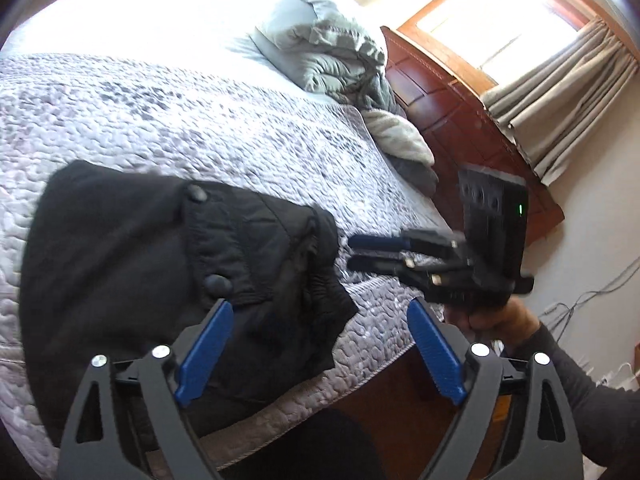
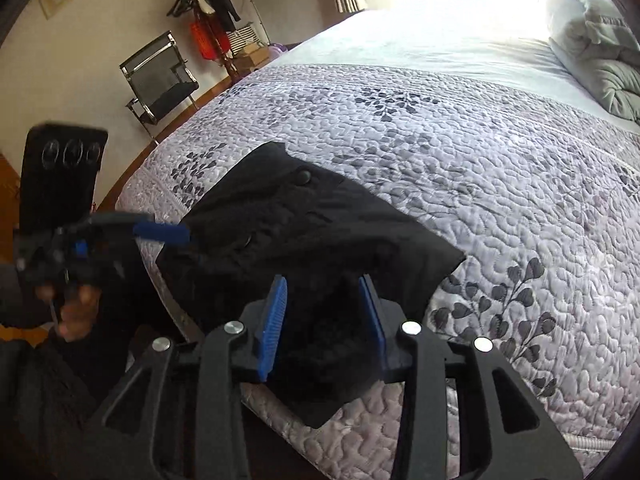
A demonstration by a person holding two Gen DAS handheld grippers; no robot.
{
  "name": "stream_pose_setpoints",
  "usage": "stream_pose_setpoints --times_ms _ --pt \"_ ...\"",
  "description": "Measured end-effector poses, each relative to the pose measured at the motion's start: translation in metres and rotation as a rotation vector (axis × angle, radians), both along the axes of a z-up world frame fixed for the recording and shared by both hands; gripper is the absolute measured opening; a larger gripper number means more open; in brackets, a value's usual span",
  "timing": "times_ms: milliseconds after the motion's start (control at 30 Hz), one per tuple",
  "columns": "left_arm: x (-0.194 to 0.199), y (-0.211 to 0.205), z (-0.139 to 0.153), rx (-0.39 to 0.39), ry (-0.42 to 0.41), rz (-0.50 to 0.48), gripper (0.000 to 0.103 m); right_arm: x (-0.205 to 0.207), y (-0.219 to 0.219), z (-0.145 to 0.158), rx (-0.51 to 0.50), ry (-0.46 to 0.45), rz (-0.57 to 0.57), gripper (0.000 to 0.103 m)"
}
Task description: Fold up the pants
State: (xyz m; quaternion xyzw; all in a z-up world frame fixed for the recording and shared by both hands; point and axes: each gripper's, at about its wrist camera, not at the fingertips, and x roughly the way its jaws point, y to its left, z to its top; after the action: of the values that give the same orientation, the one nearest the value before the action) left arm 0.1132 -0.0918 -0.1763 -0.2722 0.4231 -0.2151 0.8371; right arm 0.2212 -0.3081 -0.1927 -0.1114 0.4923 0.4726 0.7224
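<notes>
Quilted bed (image 2: 500, 208), folded black pants (image 2: 320, 232) at its near edge.
Left gripper (image 1: 320, 340): fingers spread wide, empty, pants just beyond the left finger (image 1: 204, 344). Right gripper (image 2: 324, 320): fingers part open, pants fabric between them, grip uncertain. Farther off: rumpled grey duvet (image 1: 320, 40), wooden headboard (image 1: 452, 112).

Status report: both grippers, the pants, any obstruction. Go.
Left gripper open, holding nothing. Right gripper part open, astride the black pants, grip unclear. Pants bunched at the edge of the quilted bed. Nothing in the way.
</notes>
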Motion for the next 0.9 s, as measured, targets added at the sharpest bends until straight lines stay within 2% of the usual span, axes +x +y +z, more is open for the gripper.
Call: stream_pose_setpoints --times_ms 67,167,200,267,367,467,567,633,700,800,833,900 --pt "-0.003 0.026 -0.003 0.032 0.011 0.055 0.093 -0.011 -0.003 -0.021 -0.018 0.051 -0.023 0.038" --pt "-0.004 0.059 -0.015 0.053 0.052 0.127 0.093 -0.021 -0.017 -0.06 -0.126 0.057 -0.07 0.038" --pt "-0.002 0.066 -0.02 0.057 0.065 0.141 0.093 -0.021 -0.024 -0.07 -0.132 0.084 -0.099 0.051" --pt "-0.001 0.084 -0.033 0.046 0.103 0.167 0.093 -0.019 -0.037 -0.082 -0.116 0.162 -0.16 0.054" --pt "0.003 0.094 -0.048 0.023 0.144 0.167 0.093 -0.021 -0.038 -0.056 -0.093 0.124 -0.184 0.049" --pt "-0.001 0.096 -0.051 0.039 0.133 0.167 0.093 -0.01 -0.034 -0.016 0.007 0.063 -0.25 0.049" --pt "-0.005 0.101 -0.053 0.037 0.137 0.186 0.093 0.011 -0.014 -0.005 0.084 0.071 -0.281 0.049" --pt "-0.007 0.105 -0.051 0.038 0.132 0.203 0.093 0.028 0.004 -0.018 0.107 0.113 -0.28 0.048" --pt "-0.011 0.112 -0.049 0.041 0.132 0.214 0.093 0.043 0.015 -0.042 0.072 0.143 -0.3 0.046" --pt "-0.015 0.127 -0.046 0.061 0.134 0.235 0.093 0.061 0.009 -0.088 0.0 0.214 -0.363 0.026" --pt "-0.014 0.133 -0.048 0.065 0.143 0.24 0.093 0.063 0.002 -0.095 0.009 0.237 -0.389 0.026" --pt "-0.012 0.145 -0.052 0.073 0.166 0.24 0.093 0.063 -0.011 -0.09 0.062 0.29 -0.433 0.029"
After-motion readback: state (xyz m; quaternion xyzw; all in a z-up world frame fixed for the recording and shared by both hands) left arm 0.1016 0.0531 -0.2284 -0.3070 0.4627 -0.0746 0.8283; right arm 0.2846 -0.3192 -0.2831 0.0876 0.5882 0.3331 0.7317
